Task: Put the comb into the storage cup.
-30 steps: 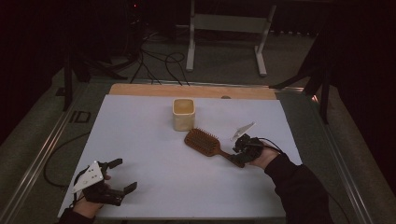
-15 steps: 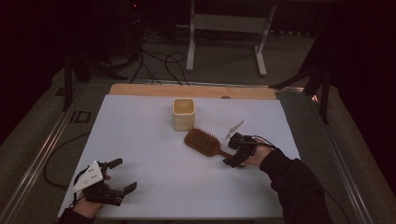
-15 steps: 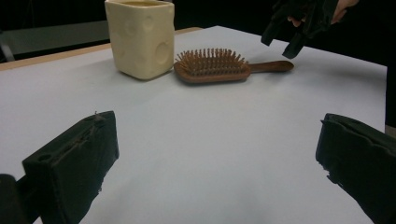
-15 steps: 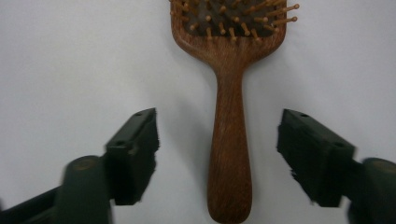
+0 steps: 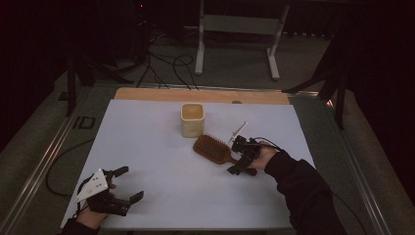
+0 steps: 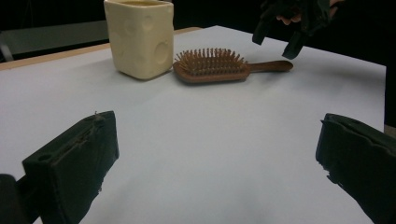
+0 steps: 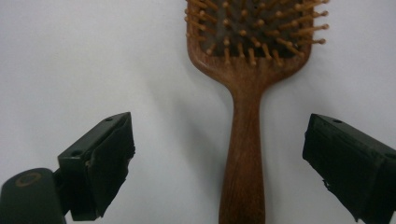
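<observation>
White worktop (image 5: pixel 161 161) covers the lower half of the high view, with dark floor and cables behind. At lower left, the left tool (image 5: pixel 125 185) rests with jaws wide and empty. Right of centre, the right tool (image 5: pixel 240 159) hovers over the hairbrush (image 5: pixel 215 150); its jaws have just been opening. The right gripper view alone shows the bristles-up hairbrush's handle (image 7: pixel 243 154) between both pads, touching neither. Farther back, a cream cup (image 5: pixel 192 119) stands just beside the brush head.
</observation>
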`<state>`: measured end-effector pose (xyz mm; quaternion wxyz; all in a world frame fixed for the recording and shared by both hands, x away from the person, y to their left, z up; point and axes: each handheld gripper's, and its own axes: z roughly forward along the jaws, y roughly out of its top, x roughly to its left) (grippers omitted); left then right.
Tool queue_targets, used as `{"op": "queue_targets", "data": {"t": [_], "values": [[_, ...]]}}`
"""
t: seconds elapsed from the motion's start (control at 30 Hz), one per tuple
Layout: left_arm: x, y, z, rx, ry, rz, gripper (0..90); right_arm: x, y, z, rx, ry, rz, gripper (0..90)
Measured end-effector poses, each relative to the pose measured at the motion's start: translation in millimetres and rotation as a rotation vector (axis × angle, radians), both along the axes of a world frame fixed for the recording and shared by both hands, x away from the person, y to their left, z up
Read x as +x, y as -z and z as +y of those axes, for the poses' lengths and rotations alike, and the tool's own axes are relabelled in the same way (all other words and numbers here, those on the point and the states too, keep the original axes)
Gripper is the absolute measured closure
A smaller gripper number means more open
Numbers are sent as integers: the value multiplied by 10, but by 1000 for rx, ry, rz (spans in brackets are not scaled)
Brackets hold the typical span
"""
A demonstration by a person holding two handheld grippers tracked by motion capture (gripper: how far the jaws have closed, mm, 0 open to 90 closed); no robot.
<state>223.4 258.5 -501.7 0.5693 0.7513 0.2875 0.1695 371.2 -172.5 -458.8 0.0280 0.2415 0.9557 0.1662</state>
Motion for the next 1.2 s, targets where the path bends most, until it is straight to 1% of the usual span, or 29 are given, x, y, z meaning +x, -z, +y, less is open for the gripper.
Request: {"op": "queue_targets", "data": {"t": [0.03,0.1,0.13,0.17,0.2,0.23,0.27,0.3,0.37,0.4,0.43,0.47,0.53,0.73,0.8,0.87,0.97,1.07,1.13,1.17,1.2], "values": [[0,0,1,0,1,-1,0,19,9,22,-6,-17,1,89],[0,-1,3,-1,1,0,1,20,27,55,-27,-19,0,89],[0,-1,3,-1,1,0,1,20,27,55,-27,-19,0,89],[1,0,4,-2,2,1,1,33,54,75,-43,-37,1,91],[1,0,4,-2,2,1,1,33,54,75,-43,-37,1,91],[2,1,3,-2,2,1,1,43,66,99,-68,-28,0,136],[2,1,3,-2,2,1,1,43,66,99,-68,-28,0,136],[1,0,3,-1,2,1,0,63,77,115,-81,-25,-4,181],[2,1,3,-2,3,1,1,68,80,121,-87,-19,-4,182],[3,1,5,-2,3,1,1,81,83,130,-85,-32,-11,213],[3,1,5,-3,3,2,0,90,79,142,-93,-25,-13,280],[4,2,5,-3,3,2,1,100,82,149,-94,-30,-14,286],[4,2,5,-3,4,2,0,111,85,165,-109,-24,-13,357],[4,3,6,-5,4,4,1,166,121,199,-140,-26,-8,449],[5,3,7,-6,5,4,0,175,139,215,-143,-21,-3,461],[5,3,8,-7,5,6,1,185,152,228,-156,-23,4,480],[4,2,10,-8,5,5,1,204,170,238,-164,-21,1,515],[5,3,10,-8,5,5,1,226,192,240,-167,-20,4,526],[6,4,9,-8,6,6,1,230,207,246,-171,-9,9,529],[6,5,9,-10,6,7,1,232,212,247,-173,-11,16,534],[6,5,9,-10,6,7,0,236,227,246,-177,-16,13,543]]}}
